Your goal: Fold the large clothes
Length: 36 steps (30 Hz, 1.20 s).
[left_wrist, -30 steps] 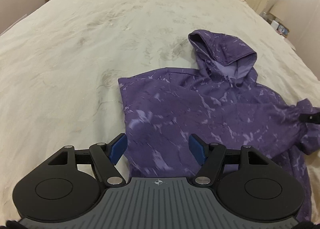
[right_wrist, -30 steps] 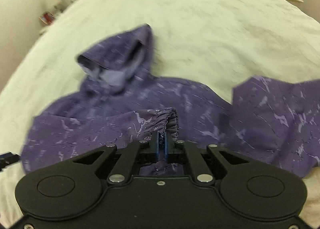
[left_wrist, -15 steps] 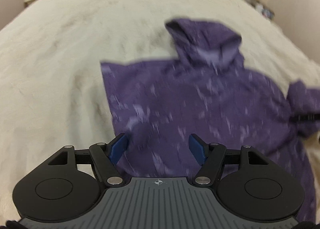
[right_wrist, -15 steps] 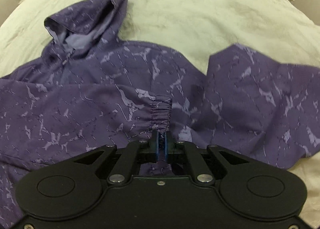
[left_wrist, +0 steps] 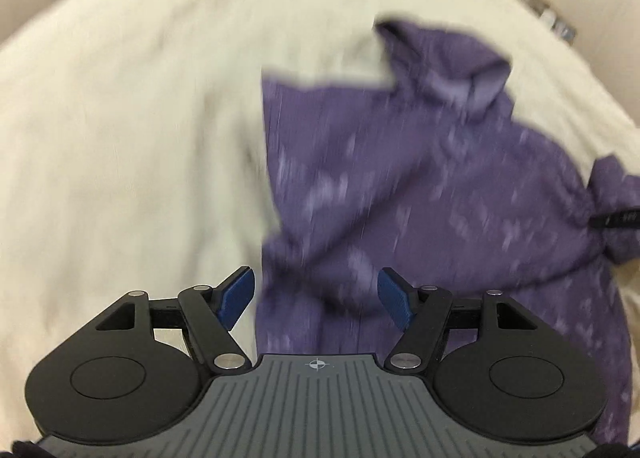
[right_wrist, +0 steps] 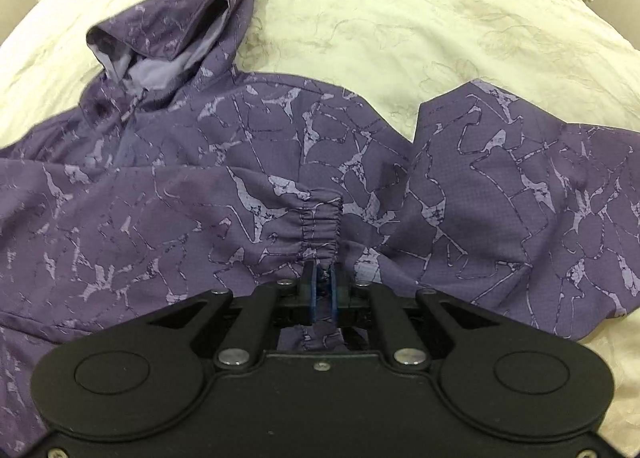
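Since a second ago the right gripper (right_wrist: 323,286) has carried the cuff (right_wrist: 320,226) across the hoodie (right_wrist: 200,186), so the sleeve now lies folded over the chest, and the left gripper (left_wrist: 316,292) has swung so that the hoodie's edge sits between its fingers rather than off to the right

Left wrist view: much of it is blurred. The left gripper hangs open above the bed (left_wrist: 120,138), its blue pads (left_wrist: 236,294) wide apart with nothing between them. The hoodie (left_wrist: 400,186) spreads over the cream cover ahead and to the right, its left edge running down toward the gap between the fingers; whether the pads touch cloth I cannot tell. The hood (left_wrist: 452,62) points away toward the far side of the bed. At the right edge the tip of the right gripper (left_wrist: 618,218) shows as a dark bar pinching gathered cloth

Right wrist view: sharp. The right gripper is clamped on the elastic cuff, the jaws pressed together with purple cloth squeezed between them. The sleeve runs from the left across the body of the hoodie. The hood (right_wrist: 172,30) lies at upper left, its pale lining showing. The other sleeve (right_wrist: 520,198) spreads flat to the right on the bed (right_wrist: 440,18)
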Each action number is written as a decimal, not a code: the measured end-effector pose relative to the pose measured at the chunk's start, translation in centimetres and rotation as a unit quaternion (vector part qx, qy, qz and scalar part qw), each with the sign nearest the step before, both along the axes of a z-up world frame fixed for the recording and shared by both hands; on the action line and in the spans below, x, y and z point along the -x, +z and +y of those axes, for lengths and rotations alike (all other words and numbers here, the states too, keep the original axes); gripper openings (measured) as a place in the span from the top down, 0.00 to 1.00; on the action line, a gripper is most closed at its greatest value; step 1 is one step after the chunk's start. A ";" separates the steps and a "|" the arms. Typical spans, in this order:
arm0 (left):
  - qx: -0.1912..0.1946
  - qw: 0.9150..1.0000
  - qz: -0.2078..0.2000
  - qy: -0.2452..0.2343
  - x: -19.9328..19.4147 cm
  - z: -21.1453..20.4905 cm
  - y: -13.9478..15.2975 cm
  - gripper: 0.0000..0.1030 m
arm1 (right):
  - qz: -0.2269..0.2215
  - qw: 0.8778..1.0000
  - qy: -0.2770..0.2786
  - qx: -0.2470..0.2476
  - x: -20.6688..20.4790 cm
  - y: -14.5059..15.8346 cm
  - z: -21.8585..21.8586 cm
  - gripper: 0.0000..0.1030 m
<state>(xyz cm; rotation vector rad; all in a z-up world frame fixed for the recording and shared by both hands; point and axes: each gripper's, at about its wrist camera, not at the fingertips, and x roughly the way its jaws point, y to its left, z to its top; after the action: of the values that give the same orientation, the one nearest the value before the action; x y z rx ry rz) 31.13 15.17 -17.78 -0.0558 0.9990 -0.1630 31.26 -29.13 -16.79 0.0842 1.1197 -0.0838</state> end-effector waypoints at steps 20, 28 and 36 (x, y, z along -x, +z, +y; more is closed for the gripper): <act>-0.034 0.999 0.035 -0.022 -8.6 -1.9 -5.1 0.34 | -0.064 0.997 0.016 -0.038 1.2 2.6 0.8 0.57; 0.010 1.000 0.018 0.005 -6.3 -1.6 -1.9 0.31 | 0.008 0.999 0.011 -0.048 -0.3 -1.5 1.1 0.47; 0.059 0.998 0.027 -0.010 -2.5 -4.5 1.0 0.14 | -0.048 0.988 -0.053 -0.138 4.2 2.9 -3.7 0.30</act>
<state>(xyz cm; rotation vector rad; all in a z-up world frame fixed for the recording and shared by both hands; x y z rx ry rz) 33.65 10.72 -16.79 -0.1595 1.0441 -0.2399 27.07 -32.81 -13.84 0.3921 1.0242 -0.0185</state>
